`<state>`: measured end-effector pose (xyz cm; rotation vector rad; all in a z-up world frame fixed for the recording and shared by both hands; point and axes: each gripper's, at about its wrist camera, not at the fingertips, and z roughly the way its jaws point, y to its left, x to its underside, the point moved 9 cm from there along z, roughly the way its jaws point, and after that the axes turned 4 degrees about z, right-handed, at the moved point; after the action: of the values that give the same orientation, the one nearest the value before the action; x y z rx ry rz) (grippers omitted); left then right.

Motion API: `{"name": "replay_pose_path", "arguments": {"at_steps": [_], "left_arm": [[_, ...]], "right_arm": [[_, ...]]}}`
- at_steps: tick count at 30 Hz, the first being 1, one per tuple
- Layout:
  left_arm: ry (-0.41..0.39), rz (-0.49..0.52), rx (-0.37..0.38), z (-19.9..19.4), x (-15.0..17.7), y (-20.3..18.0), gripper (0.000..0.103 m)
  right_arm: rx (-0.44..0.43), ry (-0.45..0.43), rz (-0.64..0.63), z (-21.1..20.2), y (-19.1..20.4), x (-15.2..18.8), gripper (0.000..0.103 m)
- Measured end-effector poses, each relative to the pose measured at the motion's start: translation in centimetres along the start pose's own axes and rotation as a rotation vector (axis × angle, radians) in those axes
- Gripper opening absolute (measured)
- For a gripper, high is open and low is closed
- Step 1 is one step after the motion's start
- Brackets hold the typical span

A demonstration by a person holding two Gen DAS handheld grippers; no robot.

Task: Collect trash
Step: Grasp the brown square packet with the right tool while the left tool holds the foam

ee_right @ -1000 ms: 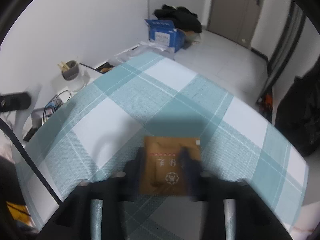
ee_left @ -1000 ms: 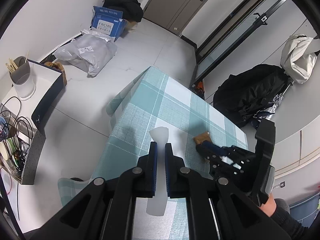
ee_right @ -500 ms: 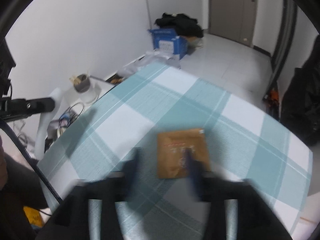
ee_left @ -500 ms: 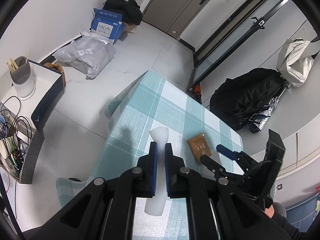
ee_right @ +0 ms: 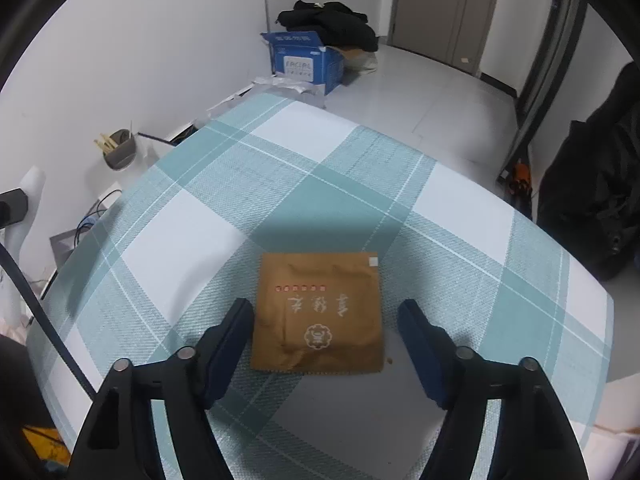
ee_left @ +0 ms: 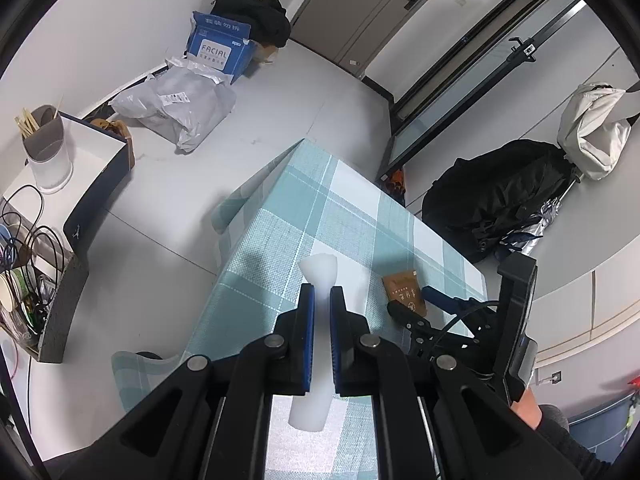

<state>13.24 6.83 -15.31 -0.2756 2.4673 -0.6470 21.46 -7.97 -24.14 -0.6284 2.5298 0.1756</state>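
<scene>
Right wrist view shows the brown packet point(ee_right: 318, 314) lying flat on the checked tablecloth point(ee_right: 192, 224), straight ahead of the right gripper point(ee_right: 326, 320) and between its two spread fingers point(ee_right: 232, 328), neither of which touches it. The packet is close to square, its printed lines running across the gap from finger to finger (so it offers no narrower side to choose). In the left wrist view the same packet point(ee_left: 404, 292) sits just beyond the right gripper point(ee_left: 412, 308), off to the right of the left gripper point(ee_left: 319, 308), which is clamped on a white foam strip point(ee_left: 316, 344) held upright above the table. The right arm is clearly the nearer one, and the packet's thin edge probably calls for a low pinch. Compared with a second ago, the right gripper has widened and pulled back: its fingers lay over the packet then, and now they flank it.
</scene>
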Motion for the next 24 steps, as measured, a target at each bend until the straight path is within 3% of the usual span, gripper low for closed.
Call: {"name": "replay_pose_path", "arguments": {"at_steps": [4, 11, 12, 14, 24], "left_arm": [[0.003, 0.004, 0.002, 0.0, 0.1, -0.2, 0.003], [0.000, -0.002, 0.004, 0.0, 0.0, -0.3, 0.003], [-0.002, -0.003, 0.004, -0.1, 0.0, -0.3, 0.003], [-0.005, -0.008, 0.008, -0.2, -0.1, -0.3, 0.003], [-0.029, -0.010, 0.025, -1.0, -0.3, -0.5, 0.003]], "right_arm": [[-0.013, -0.004, -0.023, -0.4, 0.7, 0.2, 0.053], [-0.026, -0.013, -0.016, -0.9, 0.8, 0.5, 0.039], [-0.022, -0.016, -0.019, -0.9, 0.7, 0.5, 0.026], [-0.017, -0.022, -0.024, -1.0, 0.8, 0.5, 0.018], [-0.044, -0.028, -0.036, -2.8, 1.8, 1.2, 0.006]]}}
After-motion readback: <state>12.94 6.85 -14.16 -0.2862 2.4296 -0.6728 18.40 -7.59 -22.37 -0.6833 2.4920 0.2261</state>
